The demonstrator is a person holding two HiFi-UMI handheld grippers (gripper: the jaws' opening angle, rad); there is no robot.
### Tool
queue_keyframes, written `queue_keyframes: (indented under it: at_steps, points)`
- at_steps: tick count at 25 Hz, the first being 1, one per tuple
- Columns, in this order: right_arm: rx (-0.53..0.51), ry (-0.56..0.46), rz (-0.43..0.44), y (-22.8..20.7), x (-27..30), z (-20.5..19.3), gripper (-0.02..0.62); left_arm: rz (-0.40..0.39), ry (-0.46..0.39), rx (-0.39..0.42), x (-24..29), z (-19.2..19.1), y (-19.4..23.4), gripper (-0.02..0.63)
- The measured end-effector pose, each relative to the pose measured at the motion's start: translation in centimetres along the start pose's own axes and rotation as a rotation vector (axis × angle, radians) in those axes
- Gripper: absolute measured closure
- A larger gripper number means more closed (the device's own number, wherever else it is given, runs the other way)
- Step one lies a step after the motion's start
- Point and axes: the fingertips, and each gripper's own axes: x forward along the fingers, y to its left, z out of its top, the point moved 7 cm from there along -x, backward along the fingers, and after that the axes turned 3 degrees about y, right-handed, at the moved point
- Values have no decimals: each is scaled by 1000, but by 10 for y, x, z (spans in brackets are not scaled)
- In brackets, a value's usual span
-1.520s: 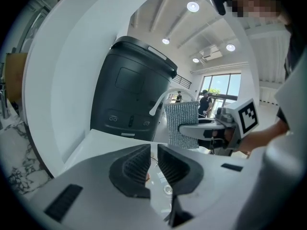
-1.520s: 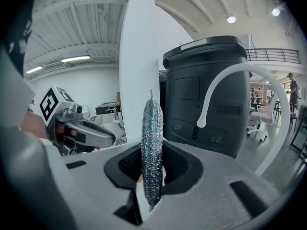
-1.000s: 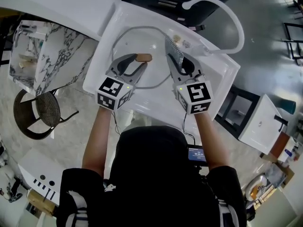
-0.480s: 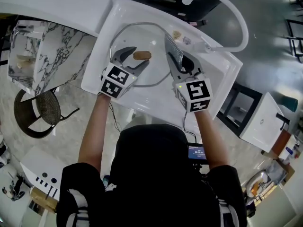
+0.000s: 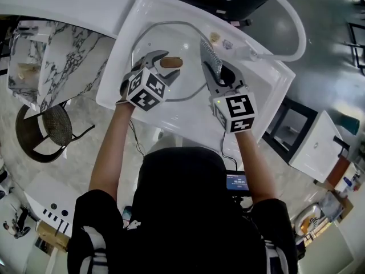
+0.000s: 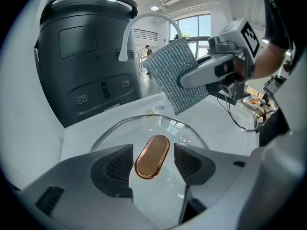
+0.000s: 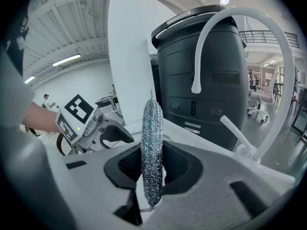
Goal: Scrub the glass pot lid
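A glass pot lid (image 5: 149, 36) with a metal rim lies flat in the white sink (image 5: 259, 90). Its oval copper handle (image 5: 171, 62) points up. My left gripper (image 5: 165, 65) is open and tilted down over the lid, its jaws wide on either side of the handle (image 6: 152, 156) without pressing it. My right gripper (image 5: 218, 76) hovers to the right, shut on a silvery scrub pad (image 5: 209, 55) that sticks up edge-on between its jaws (image 7: 152, 147). In the left gripper view the pad (image 6: 177, 75) hangs above the lid's far rim (image 6: 144, 120).
A white curved faucet (image 5: 282, 16) arches over the sink's far right side. A dark appliance (image 6: 86, 56) stands behind the sink. A marble counter (image 5: 63, 61) and a wire chair (image 5: 45, 133) are at the left.
My left gripper has dropped toward the lid and rolled, with its jaws spread wider around the handle. The right gripper with the pad has sunk a little.
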Motion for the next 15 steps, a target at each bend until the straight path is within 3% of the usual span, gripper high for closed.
queue_keyframes:
  at_steps: [15]
  points:
    - [29, 37, 17, -4, 8, -15, 523, 78, 61, 84, 15, -2, -1, 367]
